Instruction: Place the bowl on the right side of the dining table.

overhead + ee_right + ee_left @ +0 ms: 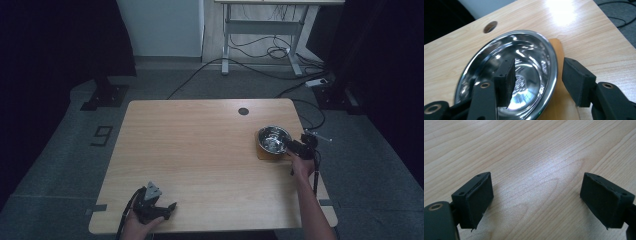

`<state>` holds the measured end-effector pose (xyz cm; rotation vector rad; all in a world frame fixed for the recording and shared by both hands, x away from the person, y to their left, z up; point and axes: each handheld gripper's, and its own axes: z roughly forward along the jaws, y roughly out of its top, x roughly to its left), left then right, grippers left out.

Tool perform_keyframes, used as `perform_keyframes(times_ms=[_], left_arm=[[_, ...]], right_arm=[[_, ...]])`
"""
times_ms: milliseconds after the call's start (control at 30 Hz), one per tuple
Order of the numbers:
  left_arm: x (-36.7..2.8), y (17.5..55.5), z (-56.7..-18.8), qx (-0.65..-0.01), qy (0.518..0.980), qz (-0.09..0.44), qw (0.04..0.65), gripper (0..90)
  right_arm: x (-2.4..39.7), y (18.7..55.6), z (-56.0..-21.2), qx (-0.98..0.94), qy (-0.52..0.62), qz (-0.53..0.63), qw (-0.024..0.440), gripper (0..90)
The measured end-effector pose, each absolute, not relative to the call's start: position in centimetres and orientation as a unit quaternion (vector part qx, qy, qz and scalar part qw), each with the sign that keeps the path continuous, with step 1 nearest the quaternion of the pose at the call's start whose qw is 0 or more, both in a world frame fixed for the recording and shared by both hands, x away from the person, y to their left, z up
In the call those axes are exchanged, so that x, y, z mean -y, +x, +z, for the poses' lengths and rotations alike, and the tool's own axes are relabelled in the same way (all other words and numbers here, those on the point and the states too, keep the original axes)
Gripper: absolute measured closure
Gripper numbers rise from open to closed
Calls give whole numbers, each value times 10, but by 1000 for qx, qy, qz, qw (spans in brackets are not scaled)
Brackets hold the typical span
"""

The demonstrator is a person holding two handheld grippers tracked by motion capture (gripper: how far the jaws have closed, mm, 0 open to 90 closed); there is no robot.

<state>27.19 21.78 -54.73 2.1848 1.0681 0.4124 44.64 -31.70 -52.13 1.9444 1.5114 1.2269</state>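
A shiny steel bowl [274, 138] rests on a small brown mat [263, 153] near the table's right edge. My right gripper [296, 147] reaches it from the right. In the right gripper view the bowl [529, 50] lies on the mat [557, 46], and the right gripper [540, 75] is open and straddles the near rim: one jaw is inside the bowl, the other outside over the mat, and neither pad presses on the rim. My left gripper [167, 209] rests at the table's front left, open over bare wood [536, 197] with nothing between its pads.
The wooden table [200, 160] has a round cable hole [243, 111] behind the bowl. The bowl sits close to the right edge. Beyond the table, cables and a power strip [318, 82] lie on the grey floor by a desk frame [262, 30].
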Motion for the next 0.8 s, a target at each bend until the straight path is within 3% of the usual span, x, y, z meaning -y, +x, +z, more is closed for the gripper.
perform_keyframes(times_ms=[433, 800], left_arm=[[-218, 272, -547, -409, 836, 158, 331, 111], [-218, 272, -547, -409, 836, 157, 331, 111]], right_arm=[[307, 412, -510, -584, 654, 438, 197, 407], [283, 375, -512, -639, 605, 448, 161, 402]])
